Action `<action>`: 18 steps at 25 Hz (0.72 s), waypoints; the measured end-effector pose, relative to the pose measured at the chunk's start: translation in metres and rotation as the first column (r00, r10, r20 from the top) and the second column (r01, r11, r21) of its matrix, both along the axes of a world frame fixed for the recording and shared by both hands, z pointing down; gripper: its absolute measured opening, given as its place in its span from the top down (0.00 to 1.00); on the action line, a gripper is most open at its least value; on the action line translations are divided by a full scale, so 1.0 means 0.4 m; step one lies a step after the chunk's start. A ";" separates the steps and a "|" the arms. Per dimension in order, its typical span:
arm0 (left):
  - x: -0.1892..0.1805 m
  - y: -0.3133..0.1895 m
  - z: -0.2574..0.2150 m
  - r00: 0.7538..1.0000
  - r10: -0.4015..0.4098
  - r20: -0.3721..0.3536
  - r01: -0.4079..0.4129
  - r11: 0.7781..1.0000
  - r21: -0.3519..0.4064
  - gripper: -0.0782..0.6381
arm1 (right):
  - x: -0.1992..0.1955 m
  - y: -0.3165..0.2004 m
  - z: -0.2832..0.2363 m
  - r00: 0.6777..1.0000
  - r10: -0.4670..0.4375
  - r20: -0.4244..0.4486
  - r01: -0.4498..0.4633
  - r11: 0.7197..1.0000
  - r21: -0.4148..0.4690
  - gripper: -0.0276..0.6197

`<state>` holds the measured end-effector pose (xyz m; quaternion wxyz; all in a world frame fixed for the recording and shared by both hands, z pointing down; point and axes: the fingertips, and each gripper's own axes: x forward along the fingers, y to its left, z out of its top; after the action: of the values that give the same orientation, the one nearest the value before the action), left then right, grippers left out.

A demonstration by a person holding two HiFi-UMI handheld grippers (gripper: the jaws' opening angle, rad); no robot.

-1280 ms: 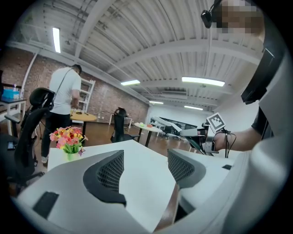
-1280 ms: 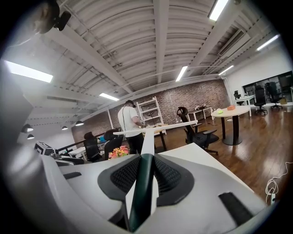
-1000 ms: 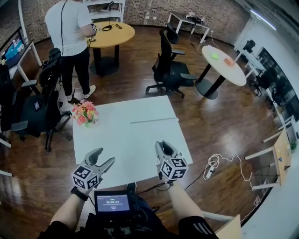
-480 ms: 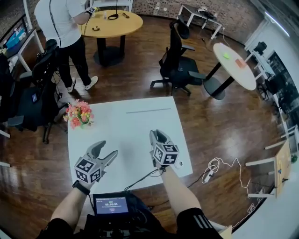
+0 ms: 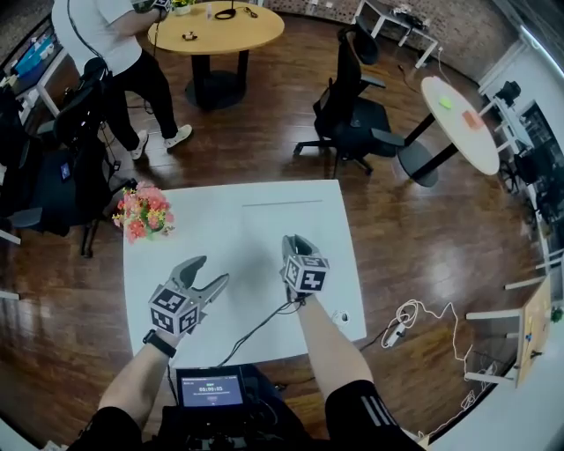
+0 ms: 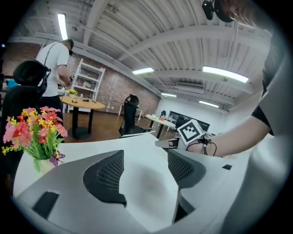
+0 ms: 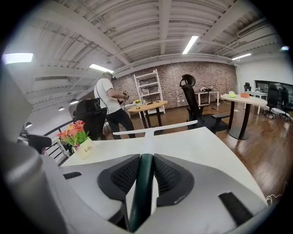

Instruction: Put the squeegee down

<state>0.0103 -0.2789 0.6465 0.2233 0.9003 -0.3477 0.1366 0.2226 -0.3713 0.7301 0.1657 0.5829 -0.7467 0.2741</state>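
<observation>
The right tongs (image 7: 146,161) pinch the squeegee (image 7: 142,194) by its dark green handle. Its long white blade lies near the tabletop's (image 7: 208,151) far edge. The left tongs (image 6: 145,154) are spread.

A: What's the rm looking like?

B: Dark wood floor (image 5: 264,150) running thru the whole space, catching glare. Brick wall (image 7: 206,77) closing off the far end, white shelf unit (image 7: 147,89) standing vs. it.

A: Furniture?

B: Round wood table (image 5: 216,26) sitting at the far side, white oval table (image 5: 454,132) standing off to the right, black office chair (image 5: 352,106) sitting btwn them. White sq. table (image 5: 229,229) lying nearest.

A: Light?

B: Strip lamps (image 7: 190,44) glowing on a white ribbed ceiling (image 7: 137,27) w/ beams.
</observation>
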 end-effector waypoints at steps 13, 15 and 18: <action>0.025 -0.014 0.062 1.000 -0.014 0.012 0.014 0.999 -0.039 0.46 | 0.001 -0.045 0.162 0.997 -0.042 -0.067 0.037 0.996 -0.081 0.78; 0.023 -0.014 0.066 1.000 -0.019 0.013 0.019 0.999 -0.043 0.46 | -0.004 -0.045 0.177 0.996 -0.054 -0.077 0.047 0.995 -0.088 0.78; 0.019 -0.014 0.073 1.000 -0.022 0.017 0.023 0.998 -0.050 0.46 | -0.012 -0.047 0.193 0.994 -0.067 -0.086 0.059 0.994 -0.096 0.78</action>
<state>0.0180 -0.2845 0.6757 0.2447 0.8893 -0.3561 0.1501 0.2178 -0.3902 0.8072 0.2344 0.5623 -0.7430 0.2772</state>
